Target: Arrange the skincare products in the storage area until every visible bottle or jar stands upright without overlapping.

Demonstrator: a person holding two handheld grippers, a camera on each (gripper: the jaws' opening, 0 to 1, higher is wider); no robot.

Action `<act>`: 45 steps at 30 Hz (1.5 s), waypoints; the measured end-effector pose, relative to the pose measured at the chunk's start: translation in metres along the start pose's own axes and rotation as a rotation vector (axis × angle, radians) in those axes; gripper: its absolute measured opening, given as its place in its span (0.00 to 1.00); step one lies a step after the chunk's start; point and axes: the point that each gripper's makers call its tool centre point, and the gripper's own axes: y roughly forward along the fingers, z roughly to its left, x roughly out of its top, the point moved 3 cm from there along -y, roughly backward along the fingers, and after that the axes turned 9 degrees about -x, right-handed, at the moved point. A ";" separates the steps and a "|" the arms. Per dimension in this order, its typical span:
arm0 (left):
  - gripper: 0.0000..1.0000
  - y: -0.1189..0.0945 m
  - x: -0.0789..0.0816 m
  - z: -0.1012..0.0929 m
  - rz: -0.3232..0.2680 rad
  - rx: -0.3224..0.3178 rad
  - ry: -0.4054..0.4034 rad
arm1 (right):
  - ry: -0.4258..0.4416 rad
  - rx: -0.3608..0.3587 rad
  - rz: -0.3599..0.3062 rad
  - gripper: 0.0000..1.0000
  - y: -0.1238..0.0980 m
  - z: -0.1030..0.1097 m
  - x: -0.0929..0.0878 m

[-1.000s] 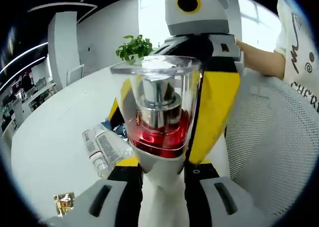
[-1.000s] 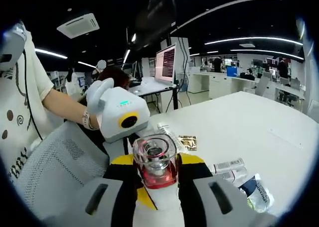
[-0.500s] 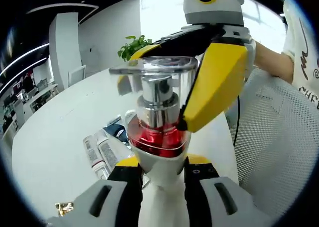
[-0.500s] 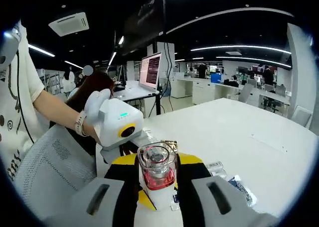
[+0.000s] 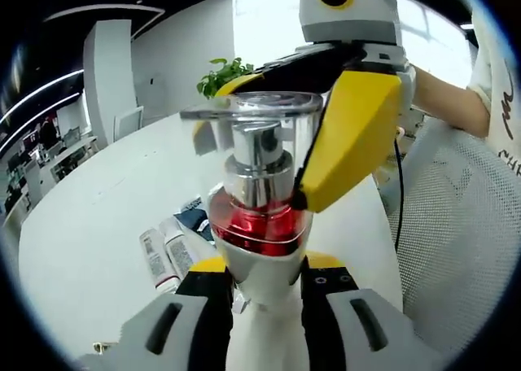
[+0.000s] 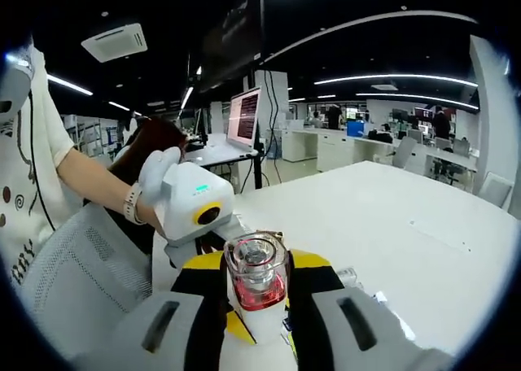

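A pump bottle (image 5: 262, 216) with red liquid, a silver pump and a clear cap is held off the white table (image 5: 89, 224). My left gripper (image 5: 264, 265) is shut on its white lower body. My right gripper (image 5: 277, 131) reaches in from the upper right, its yellow fingers (image 5: 350, 135) pressed on either side of the clear cap. In the right gripper view the same bottle (image 6: 257, 285) stands between the right gripper (image 6: 257, 265) pads, and the left gripper's white housing (image 6: 194, 207) sits just behind it, held by a gloved hand (image 6: 156, 163).
Two white tubes (image 5: 167, 257) and a dark sachet (image 5: 195, 220) lie on the table below the bottle. A potted plant (image 5: 221, 72) stands at the far edge. A white mesh chair (image 5: 464, 257) is close on the right. A monitor (image 6: 244, 115) stands behind.
The right gripper's yellow fingers moved up from behind the bottle to clamp its cap. Both hands lifted a little, so the tubes and gold packet dropped lower in the views.
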 end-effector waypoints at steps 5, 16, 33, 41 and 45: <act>0.28 0.003 0.002 0.007 0.000 0.010 -0.004 | -0.002 0.022 0.004 0.27 0.002 -0.010 0.000; 0.28 0.007 0.005 0.015 -0.021 0.039 -0.030 | -0.001 0.055 0.005 0.28 0.003 -0.019 -0.002; 0.29 0.009 0.004 0.015 -0.025 0.066 -0.032 | -0.002 0.054 0.001 0.28 0.003 -0.023 -0.001; 0.30 0.009 0.004 0.016 -0.025 0.060 0.003 | 0.005 -0.001 0.015 0.36 0.002 -0.026 -0.002; 0.32 0.006 0.003 0.015 -0.027 0.042 0.004 | -0.006 -0.003 0.030 0.38 0.000 -0.025 -0.003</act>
